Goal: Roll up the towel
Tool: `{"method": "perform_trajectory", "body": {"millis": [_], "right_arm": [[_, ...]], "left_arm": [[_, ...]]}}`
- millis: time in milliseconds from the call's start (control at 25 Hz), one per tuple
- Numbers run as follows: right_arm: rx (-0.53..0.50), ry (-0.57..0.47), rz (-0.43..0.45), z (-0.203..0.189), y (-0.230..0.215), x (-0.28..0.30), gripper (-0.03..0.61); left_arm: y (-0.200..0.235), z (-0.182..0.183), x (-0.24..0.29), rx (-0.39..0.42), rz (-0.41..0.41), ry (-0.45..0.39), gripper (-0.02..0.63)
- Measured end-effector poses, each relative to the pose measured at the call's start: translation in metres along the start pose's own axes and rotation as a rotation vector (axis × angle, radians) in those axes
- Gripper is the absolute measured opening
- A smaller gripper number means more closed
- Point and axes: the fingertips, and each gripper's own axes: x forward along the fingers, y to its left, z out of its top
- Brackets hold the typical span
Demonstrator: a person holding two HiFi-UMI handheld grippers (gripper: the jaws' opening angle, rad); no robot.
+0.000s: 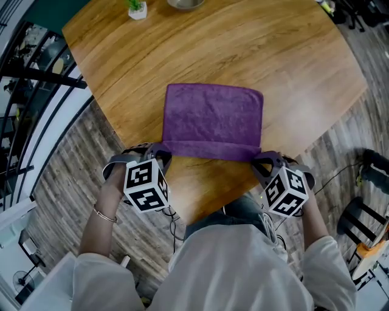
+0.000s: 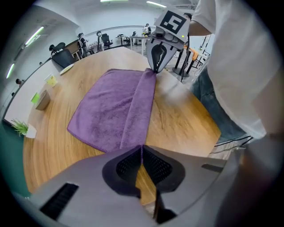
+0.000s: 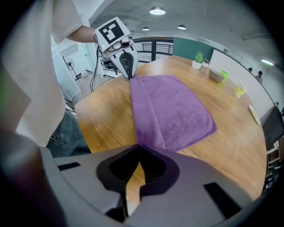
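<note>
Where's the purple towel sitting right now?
In the head view, the purple towel lies on the wooden table toward the person's side, its folded near edge pinched at the corners by the left tongs and right tongs.

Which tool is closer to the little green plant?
Left. The left tool pinches the towel corner nearer the plant; the right tool pinches the other near corner, farther off.

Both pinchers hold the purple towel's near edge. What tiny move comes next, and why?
Probably lift both pinched corners and tip them forward over the flat purple terry towel. The left gripper and right gripper are shut on its near corners, and only one narrow fold is made.
</note>
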Motion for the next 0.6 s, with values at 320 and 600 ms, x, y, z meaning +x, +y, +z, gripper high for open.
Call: {"method": "perform_trajectory", "body": {"millis": [320,600], "right_arm": [[0.080,-0.034,0.023,0.007,-0.009,-0.025,0.011],[0.108,-0.066,0.012,0.017,-0.037,-0.034,0.011]], "left_arm": [[0.009,0.006,-0.016,-0.053,-0.071,-0.001,0.016],[0.039,0.012,-0.023,-0.072,-0.054,0.000,0.017]]}}
